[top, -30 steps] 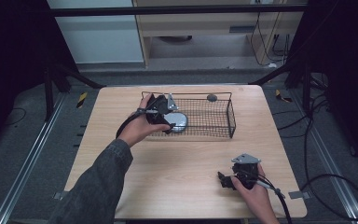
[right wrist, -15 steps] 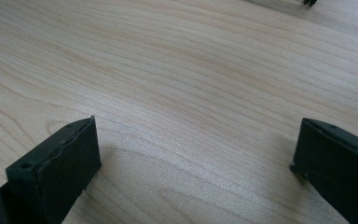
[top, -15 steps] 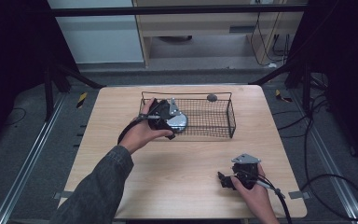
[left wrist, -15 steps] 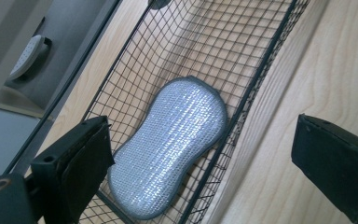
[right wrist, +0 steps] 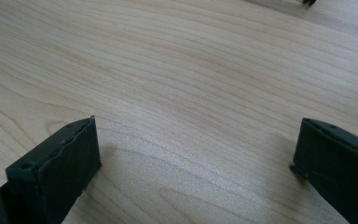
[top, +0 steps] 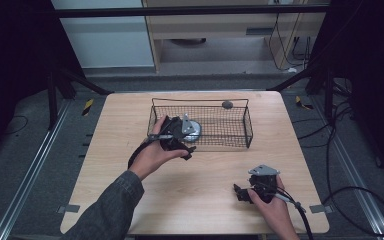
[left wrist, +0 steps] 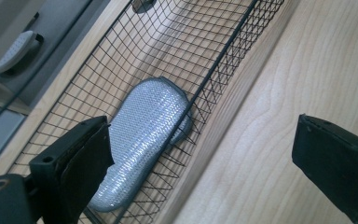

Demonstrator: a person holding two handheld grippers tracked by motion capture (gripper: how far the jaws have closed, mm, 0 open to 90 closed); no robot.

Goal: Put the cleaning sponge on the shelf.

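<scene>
A black wire basket (top: 240, 131) stands at the back middle of the wooden table. A silver-grey textured pad (top: 194, 131) lies flat in its left end, and in the left gripper view the pad (left wrist: 144, 135) shows through the mesh. My left gripper (top: 180, 137) hovers at the basket's near left wall. It is open (left wrist: 200, 140), one jaw in front of the mesh and the other over the tabletop, holding nothing. My right gripper (top: 240, 192) rests at the table's front right, open (right wrist: 196, 140) over bare wood.
A small dark round object (top: 227, 104) sits at the basket's far rim, and it shows at the top of the left gripper view (left wrist: 142, 4). Cables trail from both grippers. Shelving and a metal frame stand beyond the table's far edge (top: 195, 93).
My left gripper has drawn back from over the basket toward its near left wall. The silver pad stays lying in the basket. The right gripper has not moved.
</scene>
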